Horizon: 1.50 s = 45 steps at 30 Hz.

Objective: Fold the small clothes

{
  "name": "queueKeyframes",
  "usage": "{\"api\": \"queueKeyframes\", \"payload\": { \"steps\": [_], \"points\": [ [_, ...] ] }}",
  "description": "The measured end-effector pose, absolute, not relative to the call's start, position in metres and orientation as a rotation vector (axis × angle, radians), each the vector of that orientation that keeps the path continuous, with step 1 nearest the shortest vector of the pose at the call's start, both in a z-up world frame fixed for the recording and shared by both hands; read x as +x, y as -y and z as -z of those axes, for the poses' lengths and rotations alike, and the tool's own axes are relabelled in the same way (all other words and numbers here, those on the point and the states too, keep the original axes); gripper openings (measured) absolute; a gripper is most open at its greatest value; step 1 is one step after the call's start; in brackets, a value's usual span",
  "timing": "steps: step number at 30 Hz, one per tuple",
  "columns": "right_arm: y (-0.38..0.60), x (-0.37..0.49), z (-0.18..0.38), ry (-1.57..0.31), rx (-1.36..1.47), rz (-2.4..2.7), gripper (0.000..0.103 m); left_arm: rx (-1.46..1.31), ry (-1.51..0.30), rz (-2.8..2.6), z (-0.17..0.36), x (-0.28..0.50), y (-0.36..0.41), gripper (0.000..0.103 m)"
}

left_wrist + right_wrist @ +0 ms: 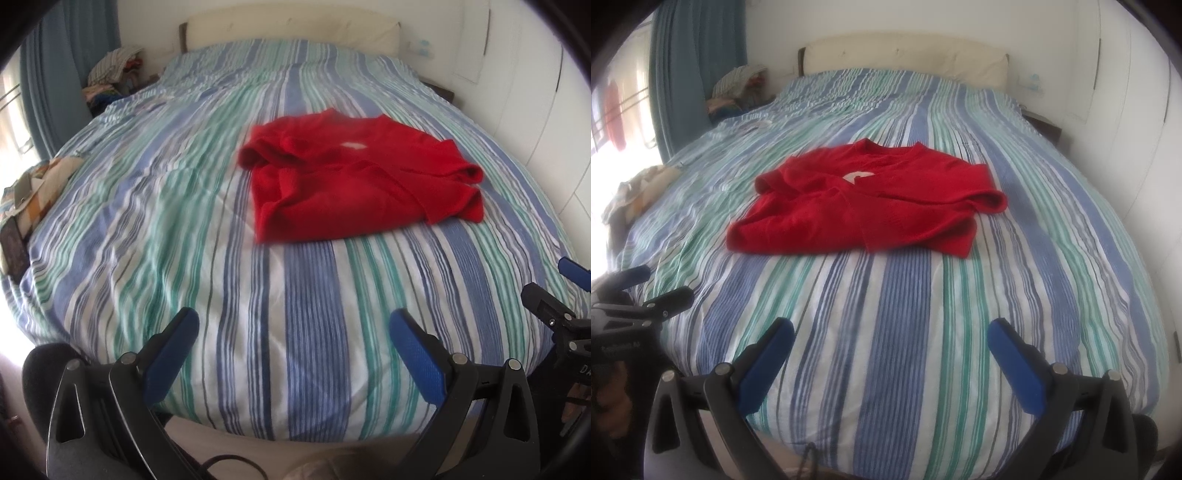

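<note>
1. Red shirt [354,177] [864,201]: lies mid-bed on the striped cover [303,314] [897,314], sleeves folded inward, collar toward the headboard [291,29].
2. Left gripper [293,325]: jaws spread wide, holding nothing, above the near bed edge, well apart from the shirt.
3. Right gripper [890,336]: jaws spread wide, holding nothing, also at the near edge.
4. Clothes pile [114,70]: beside the bed, near the curtain [55,74].

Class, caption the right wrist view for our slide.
Open right hand-held gripper faces a rumpled red shirt on the striped bed.
</note>
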State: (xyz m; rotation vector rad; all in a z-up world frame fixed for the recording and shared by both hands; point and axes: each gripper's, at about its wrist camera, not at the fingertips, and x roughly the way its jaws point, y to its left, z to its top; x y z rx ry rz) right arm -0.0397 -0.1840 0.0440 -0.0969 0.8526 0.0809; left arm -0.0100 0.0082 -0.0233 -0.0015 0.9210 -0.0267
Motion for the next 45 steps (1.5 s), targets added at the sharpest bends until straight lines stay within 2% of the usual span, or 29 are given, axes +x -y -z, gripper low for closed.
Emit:
{"api": "queueKeyframes", "payload": {
  "steps": [45],
  "points": [
    [0.189,-0.038,-0.037,-0.869,-0.079,-0.070,0.103,0.006,-0.932,-0.007,0.027,-0.005,-0.012,0.103]
  ]
}}
